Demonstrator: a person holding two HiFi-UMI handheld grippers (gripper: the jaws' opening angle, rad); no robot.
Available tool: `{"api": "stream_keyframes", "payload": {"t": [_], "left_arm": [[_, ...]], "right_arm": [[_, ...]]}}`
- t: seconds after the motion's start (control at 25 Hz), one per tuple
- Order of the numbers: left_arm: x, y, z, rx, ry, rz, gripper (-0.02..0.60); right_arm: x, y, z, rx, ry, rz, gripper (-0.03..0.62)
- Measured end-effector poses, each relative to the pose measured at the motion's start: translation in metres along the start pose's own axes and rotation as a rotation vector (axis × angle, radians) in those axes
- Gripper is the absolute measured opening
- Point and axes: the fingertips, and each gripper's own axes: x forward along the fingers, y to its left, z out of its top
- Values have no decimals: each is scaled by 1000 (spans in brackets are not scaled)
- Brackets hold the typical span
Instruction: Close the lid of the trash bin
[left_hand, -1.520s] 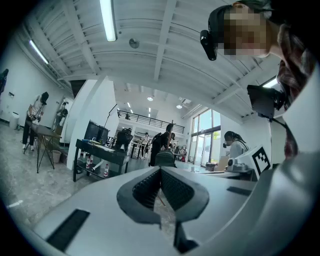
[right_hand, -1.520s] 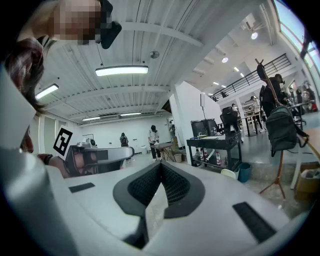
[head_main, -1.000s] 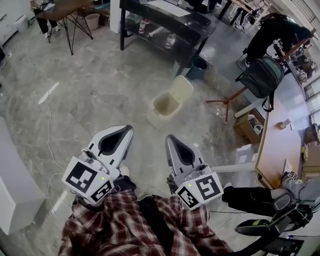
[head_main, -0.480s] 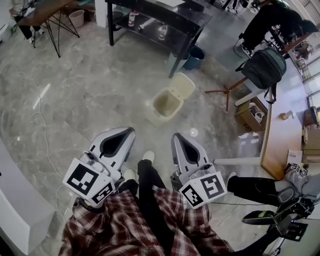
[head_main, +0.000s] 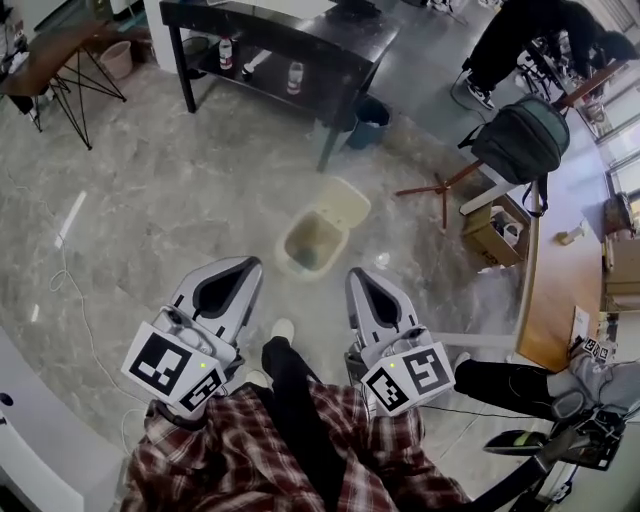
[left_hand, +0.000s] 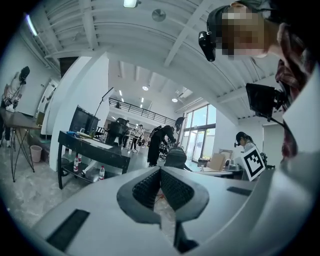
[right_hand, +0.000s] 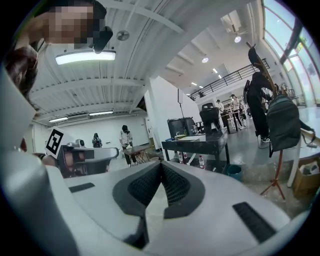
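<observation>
Standing on the grey marble floor, the cream trash bin lies straight ahead of the person and well apart from both tongs, which I judge to be out of reach for now. Its long axis runs from near-left to far-right in the head view, with the open mouth at the near end and the lid thrown back at the far end, leaning away toward the black tabletop. Shutting it would mean swinging the lid back toward the person, which I judge calls for a reach past the bin's mouth. The right tongs sit slightly nearer the lid's side than the left tongs, and the bin lies roughly between their lines. Both tongs are closed tip to tip and hold nothing, and neither gripper view shows the bin.
</observation>
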Motion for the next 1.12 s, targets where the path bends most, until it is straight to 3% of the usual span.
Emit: {"api": "stream_keyframes", "payload": {"t": [0.28, 0.52, 1.12], "left_arm": [[78, 27, 27, 41, 9, -40, 11], [134, 56, 28, 21, 48, -123, 11], [258, 153, 18, 25, 239, -519, 11]], "right_arm": [[47, -46, 25, 4, -3, 1, 12], [87, -78, 26, 7, 31, -50, 12], [191, -152, 21, 119, 52, -465, 12]]}}
